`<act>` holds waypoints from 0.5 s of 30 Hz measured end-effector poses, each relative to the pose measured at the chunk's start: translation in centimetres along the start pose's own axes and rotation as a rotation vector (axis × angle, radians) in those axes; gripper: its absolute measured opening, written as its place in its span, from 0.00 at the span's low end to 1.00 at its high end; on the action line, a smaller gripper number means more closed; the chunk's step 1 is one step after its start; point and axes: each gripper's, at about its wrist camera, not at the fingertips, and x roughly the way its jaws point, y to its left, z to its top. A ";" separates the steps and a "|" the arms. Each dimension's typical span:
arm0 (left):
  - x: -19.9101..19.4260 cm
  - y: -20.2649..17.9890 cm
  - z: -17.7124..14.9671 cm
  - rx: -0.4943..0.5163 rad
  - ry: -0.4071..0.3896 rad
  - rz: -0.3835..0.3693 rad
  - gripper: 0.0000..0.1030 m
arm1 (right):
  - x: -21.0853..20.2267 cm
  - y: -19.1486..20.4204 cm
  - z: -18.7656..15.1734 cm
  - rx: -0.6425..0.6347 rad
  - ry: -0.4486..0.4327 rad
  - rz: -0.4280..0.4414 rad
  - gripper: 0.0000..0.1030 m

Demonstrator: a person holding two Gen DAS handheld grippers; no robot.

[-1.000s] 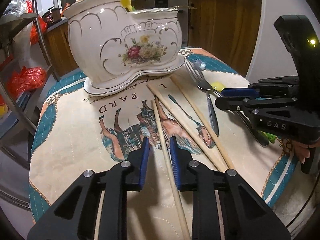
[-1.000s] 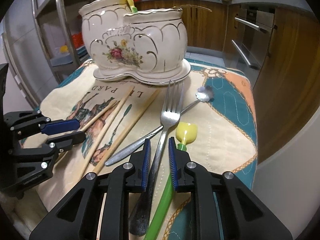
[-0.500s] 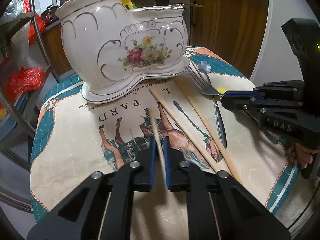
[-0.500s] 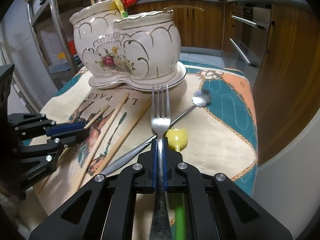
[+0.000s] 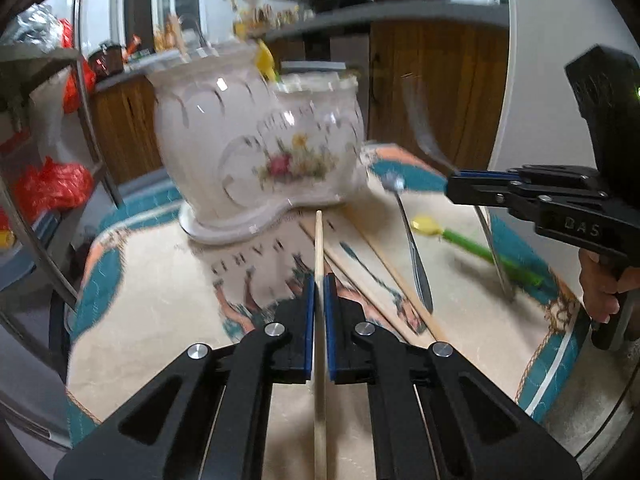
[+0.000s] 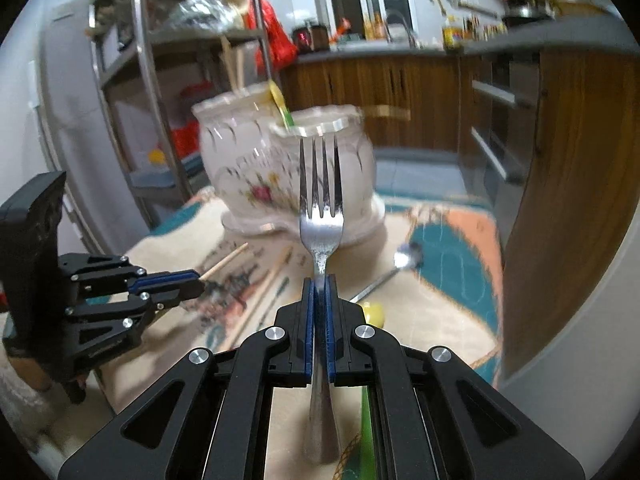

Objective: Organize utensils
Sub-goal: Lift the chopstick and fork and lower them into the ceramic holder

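My left gripper [image 5: 319, 288] is shut on a wooden chopstick [image 5: 319, 240] and holds it lifted, its tip pointing at the white floral ceramic holder [image 5: 256, 152]. My right gripper [image 6: 319, 288] is shut on a steel fork [image 6: 321, 196], held raised with the tines toward the holder [image 6: 280, 172]. The right gripper also shows at the right of the left wrist view [image 5: 460, 188]; the left gripper shows at the left of the right wrist view [image 6: 192, 282]. Two more chopsticks [image 5: 376, 276], a steel spoon [image 5: 412, 248] and a yellow-green spoon [image 5: 460, 240] lie on the cloth.
The holder stands on a printed cloth [image 5: 160, 320] over a small table and holds chopsticks and a yellow spoon [image 6: 280, 100]. A metal rack [image 5: 44, 216] stands at the left. Wooden cabinets [image 6: 580, 200] are behind and to the right.
Both grippers have closed on their utensils and lifted them: the left raised the chopstick off the cloth, the right raised the fork. Both views are motion-blurred.
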 end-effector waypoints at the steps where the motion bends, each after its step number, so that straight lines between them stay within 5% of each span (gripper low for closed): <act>1: -0.5 0.2 0.1 -0.005 -0.031 0.004 0.04 | -0.5 0.2 0.1 -0.014 -0.030 -0.007 0.06; 11: -5.1 2.1 1.3 -0.093 -0.310 0.040 0.04 | -3.7 0.9 0.7 -0.058 -0.228 -0.007 0.06; 15: -6.7 3.1 1.5 -0.154 -0.402 0.034 0.04 | -4.0 0.7 1.1 -0.045 -0.237 0.012 0.06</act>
